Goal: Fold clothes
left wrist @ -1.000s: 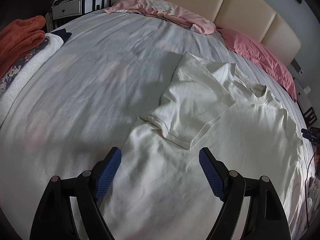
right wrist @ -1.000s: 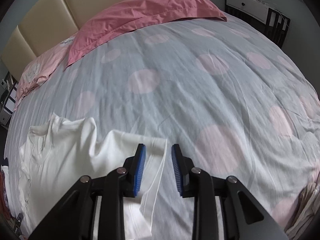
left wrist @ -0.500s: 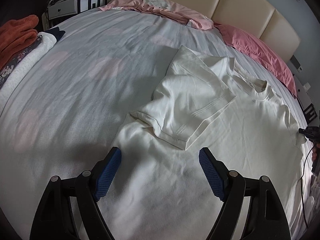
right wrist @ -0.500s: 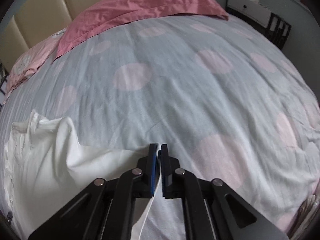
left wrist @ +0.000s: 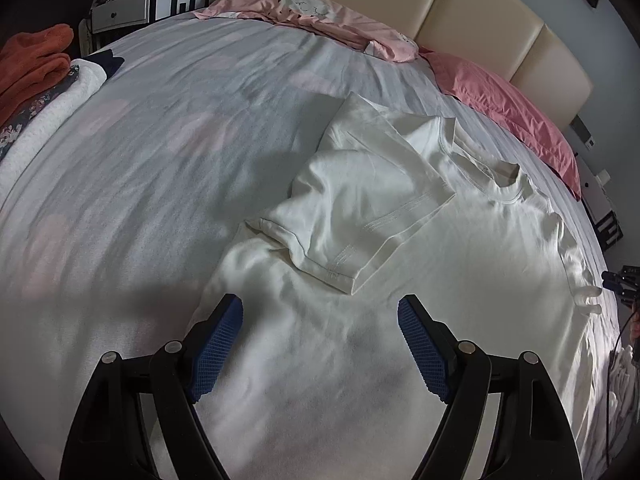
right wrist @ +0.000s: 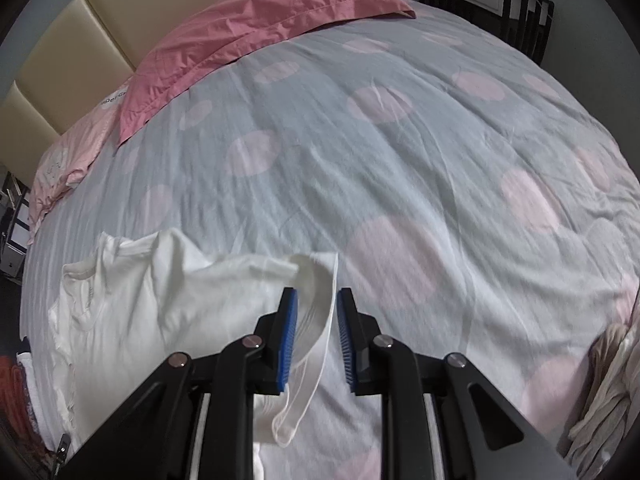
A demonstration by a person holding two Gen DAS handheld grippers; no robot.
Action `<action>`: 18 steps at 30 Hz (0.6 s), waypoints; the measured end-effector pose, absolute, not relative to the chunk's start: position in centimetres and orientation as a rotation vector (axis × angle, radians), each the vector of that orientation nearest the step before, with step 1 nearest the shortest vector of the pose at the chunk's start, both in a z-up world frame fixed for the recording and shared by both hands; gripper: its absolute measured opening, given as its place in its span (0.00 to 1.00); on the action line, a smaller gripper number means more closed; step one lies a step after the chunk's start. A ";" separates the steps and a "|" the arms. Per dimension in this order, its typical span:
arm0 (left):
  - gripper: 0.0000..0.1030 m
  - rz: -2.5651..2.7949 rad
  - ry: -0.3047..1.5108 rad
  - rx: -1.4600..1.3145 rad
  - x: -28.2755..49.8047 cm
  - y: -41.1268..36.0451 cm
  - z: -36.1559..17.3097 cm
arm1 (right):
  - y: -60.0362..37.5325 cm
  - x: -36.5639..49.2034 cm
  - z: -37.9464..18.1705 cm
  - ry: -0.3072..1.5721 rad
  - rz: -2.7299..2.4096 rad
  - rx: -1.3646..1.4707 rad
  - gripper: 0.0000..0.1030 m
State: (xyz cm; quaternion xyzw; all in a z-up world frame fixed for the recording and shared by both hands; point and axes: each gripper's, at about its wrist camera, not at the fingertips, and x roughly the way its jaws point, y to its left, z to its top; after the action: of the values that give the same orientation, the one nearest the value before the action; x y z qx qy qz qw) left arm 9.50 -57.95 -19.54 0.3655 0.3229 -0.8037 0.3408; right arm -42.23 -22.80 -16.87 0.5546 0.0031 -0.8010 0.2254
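One white T-shirt (left wrist: 400, 320) lay spread on the dotted grey duvet (left wrist: 180, 168), one sleeve folded inward, below two pink pillows (right wrist: 248, 40), while the left gripper (left wrist: 320, 344) hovered wide and empty over it and the right gripper (right wrist: 317, 340) was opening around the other sleeve's hem

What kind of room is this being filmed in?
A bedroom, almost certainly in a home. A white T-shirt lies spread on a bed with a spotted cover, pink pillows sit against a padded headboard, and more clothes are stacked at the bed's edge.
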 end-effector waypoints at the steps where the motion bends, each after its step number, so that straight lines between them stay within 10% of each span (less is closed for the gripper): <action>1: 0.79 -2.097 0.841 0.952 9.5 -57.8 -19.4 | -22.5 -41.5 -17.0 -0.019 -2.187 1.545 0.20; 18: 0.79 -2.106 0.864 0.881 10.8 -58.1 -18.3 | -22.6 -42.7 -17.1 -0.117 -2.248 1.525 0.41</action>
State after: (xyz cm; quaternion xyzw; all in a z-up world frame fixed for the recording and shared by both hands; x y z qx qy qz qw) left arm 10.80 -58.10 -18.32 0.3389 0.3325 -0.8104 0.3434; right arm -42.68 -22.58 -17.06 0.5484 -0.0422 -0.8084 0.2098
